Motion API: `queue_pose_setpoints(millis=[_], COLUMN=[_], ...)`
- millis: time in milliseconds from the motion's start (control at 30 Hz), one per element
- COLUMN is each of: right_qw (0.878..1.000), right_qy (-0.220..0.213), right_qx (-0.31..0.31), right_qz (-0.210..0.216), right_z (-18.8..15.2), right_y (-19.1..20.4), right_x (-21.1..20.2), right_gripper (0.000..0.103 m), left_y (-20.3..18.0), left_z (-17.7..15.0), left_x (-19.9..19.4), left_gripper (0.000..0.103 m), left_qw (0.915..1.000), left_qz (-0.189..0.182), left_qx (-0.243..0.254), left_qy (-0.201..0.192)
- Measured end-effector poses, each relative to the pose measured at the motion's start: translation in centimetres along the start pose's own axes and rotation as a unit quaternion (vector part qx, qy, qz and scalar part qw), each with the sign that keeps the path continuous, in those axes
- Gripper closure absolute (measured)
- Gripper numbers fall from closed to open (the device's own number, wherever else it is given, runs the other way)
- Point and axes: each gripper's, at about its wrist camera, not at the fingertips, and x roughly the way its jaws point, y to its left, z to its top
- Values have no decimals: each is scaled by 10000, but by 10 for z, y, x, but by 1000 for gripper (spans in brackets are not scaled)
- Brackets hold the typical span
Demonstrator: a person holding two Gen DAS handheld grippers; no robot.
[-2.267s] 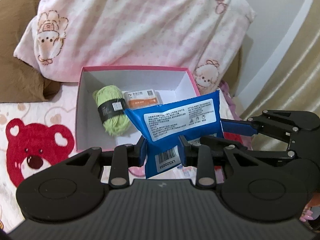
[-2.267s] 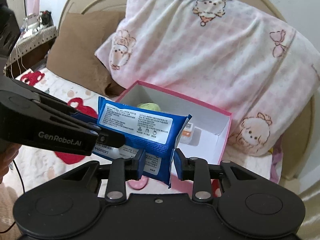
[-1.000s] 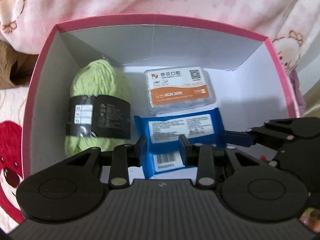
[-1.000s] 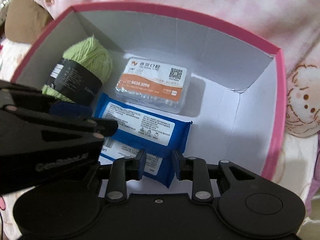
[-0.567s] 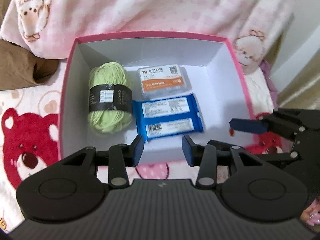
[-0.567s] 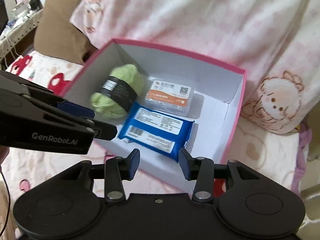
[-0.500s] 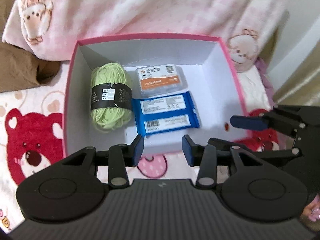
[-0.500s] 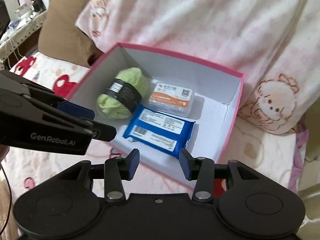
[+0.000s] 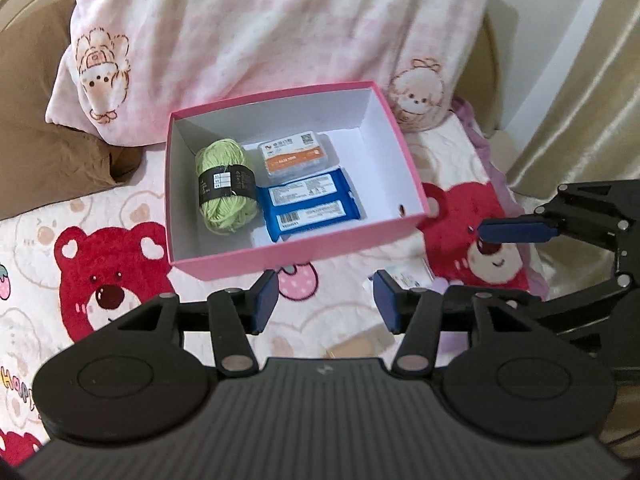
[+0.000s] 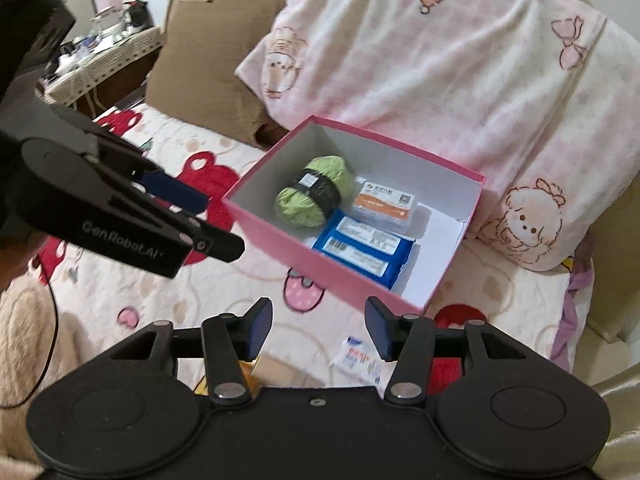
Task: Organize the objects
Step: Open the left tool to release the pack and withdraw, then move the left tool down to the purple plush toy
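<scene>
Two grippers hang above the bedspread, both empty: the left gripper [image 9: 324, 300] has its blue pads spread with only the blanket showing between them, and the right gripper [image 10: 316, 326] stands likewise parted, nothing pinched. Both sets of jaws have just been opening. They sit on the near side of the pink box [image 9: 288, 254], clear of its rim, which reads as the aftermath of a release.

Inside the pink box lie three things, packed to one side, probably to leave the bare white floor for more: one green yarn ball [image 9: 224, 190] against the left wall, one orange-labelled case [image 9: 296, 156] toward the far wall, and one blue packet [image 9: 310, 208] flat in front of that case, touching the yarn.

Outside the pink box, near its front wall, one small white sachet [image 10: 358, 358] and one tan item [image 10: 272, 372], half hidden, lie on the blanket, likely next.
</scene>
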Motion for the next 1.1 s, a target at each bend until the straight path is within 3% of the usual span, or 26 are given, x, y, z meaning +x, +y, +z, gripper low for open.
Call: queue_pose_setpoints(millis=[367,500,700,967,1100], right_qw=[9963,9924,9850,9621,9524], right_qy=[188,194,151,383,407], right_qx=[-806,-1188,-1688,-2696,-3020], right_qz=[239,238,310,115,-51], right_z=[-64,-88,-115,-149,-160], right_y=[14,13,7,4,0], right_x=[-29,-27,-10,45,69], right_gripper=[29,14,12,12,12], left_y=[-42,-54,-68,-79,-81], left_z=[-51,-70,-95,-125,-136], left_x=[-11,4,49,124,147], left_gripper=[33,24,13,14,15], left_qw=[9994,9994,9989,9958,9939], left_qz=[28,-125,-452,-606,-711], left_qx=[346,307,-8,-444,-662], left_qy=[-3,27,137,528,512])
